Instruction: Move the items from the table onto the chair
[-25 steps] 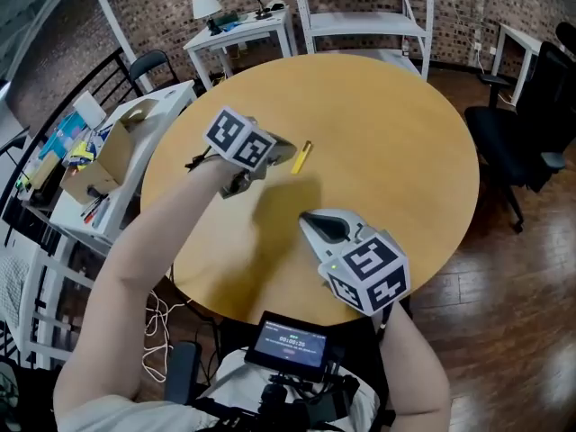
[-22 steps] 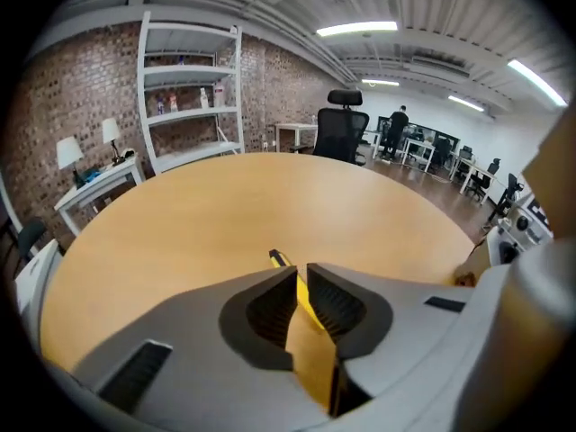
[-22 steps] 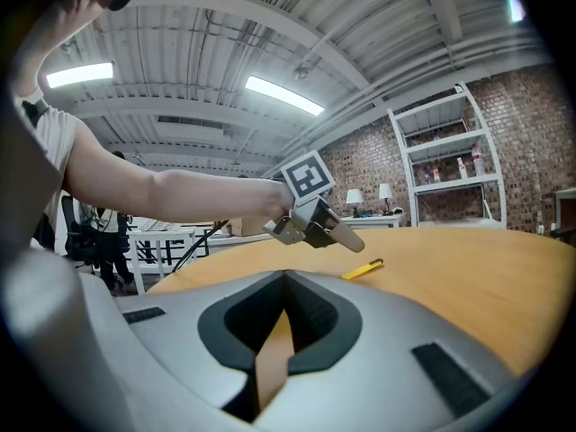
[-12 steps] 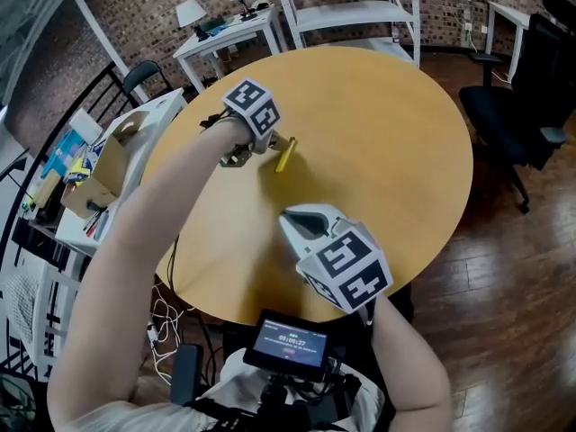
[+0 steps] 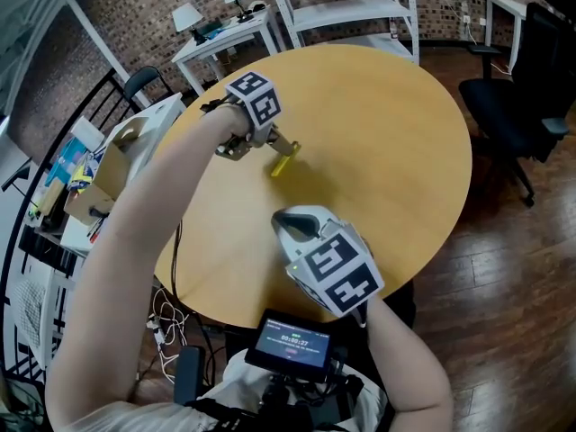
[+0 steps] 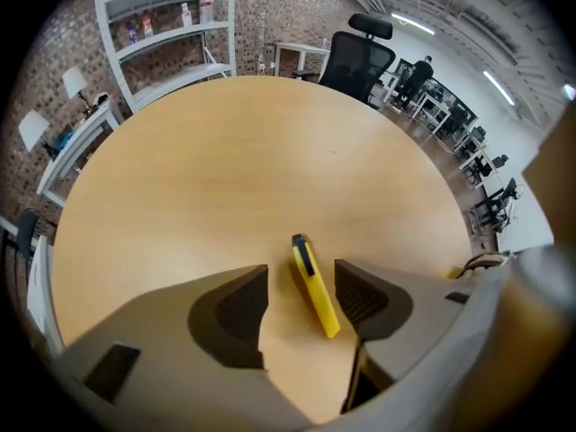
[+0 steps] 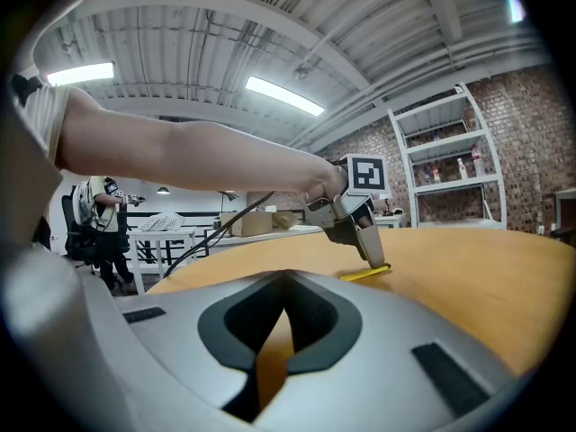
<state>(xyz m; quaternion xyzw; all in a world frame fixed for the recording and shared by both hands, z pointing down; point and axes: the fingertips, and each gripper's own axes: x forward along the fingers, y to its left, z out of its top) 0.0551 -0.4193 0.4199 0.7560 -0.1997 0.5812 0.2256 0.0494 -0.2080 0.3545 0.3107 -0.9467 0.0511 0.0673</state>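
Two jaws of the left gripper (image 5: 288,149), which have just been opening, stand released astride the yellow utility knife (image 6: 315,286) lying flat on the round table (image 5: 387,133) just nine o'clock of its middle, while the right gripper (image 7: 286,277) hovers clenched and empty near six o'clock.

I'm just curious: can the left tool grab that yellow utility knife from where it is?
Probably yes: the left tool points down over the yellow utility knife; its jaws have just been opening and stand either side of it.
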